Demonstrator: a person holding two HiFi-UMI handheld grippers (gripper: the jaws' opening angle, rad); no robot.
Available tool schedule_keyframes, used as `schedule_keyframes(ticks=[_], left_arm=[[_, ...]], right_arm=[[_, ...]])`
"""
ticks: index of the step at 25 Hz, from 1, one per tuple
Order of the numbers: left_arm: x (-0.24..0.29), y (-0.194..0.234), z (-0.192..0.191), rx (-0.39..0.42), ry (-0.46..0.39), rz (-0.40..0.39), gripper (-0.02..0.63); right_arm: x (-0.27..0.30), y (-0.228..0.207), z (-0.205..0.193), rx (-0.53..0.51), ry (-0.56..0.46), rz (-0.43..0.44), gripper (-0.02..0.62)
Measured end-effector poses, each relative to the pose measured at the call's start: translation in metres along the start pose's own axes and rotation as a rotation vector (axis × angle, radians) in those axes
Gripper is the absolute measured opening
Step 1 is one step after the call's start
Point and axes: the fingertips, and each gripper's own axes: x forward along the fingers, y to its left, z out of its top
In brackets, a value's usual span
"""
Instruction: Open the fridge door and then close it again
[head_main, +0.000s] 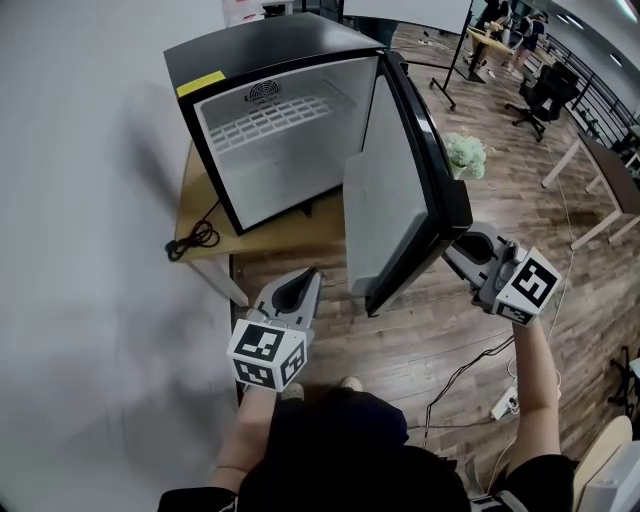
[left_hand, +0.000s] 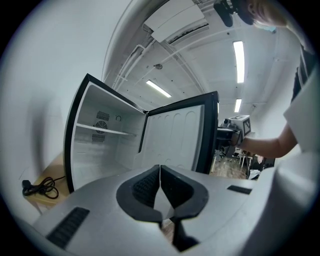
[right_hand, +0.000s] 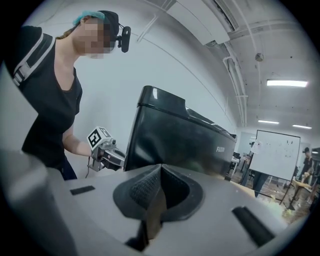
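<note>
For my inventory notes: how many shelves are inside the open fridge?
1: a white wire shelf across the upper part of the fridge interior. The inner side of the door shows none.

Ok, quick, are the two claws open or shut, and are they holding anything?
Left claw: shut, holding nothing.
Right claw: shut, holding nothing.
</note>
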Motion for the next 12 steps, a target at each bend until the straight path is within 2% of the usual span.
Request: schedule_keyframes(ticks=[12], left_arm=[[-0.024, 0.033, 0.002, -0.021, -0.025, 0.083, 0.008]], right_arm=[[0.045, 0.019, 0.016, -0.033, -0.027, 0.057, -0.01]])
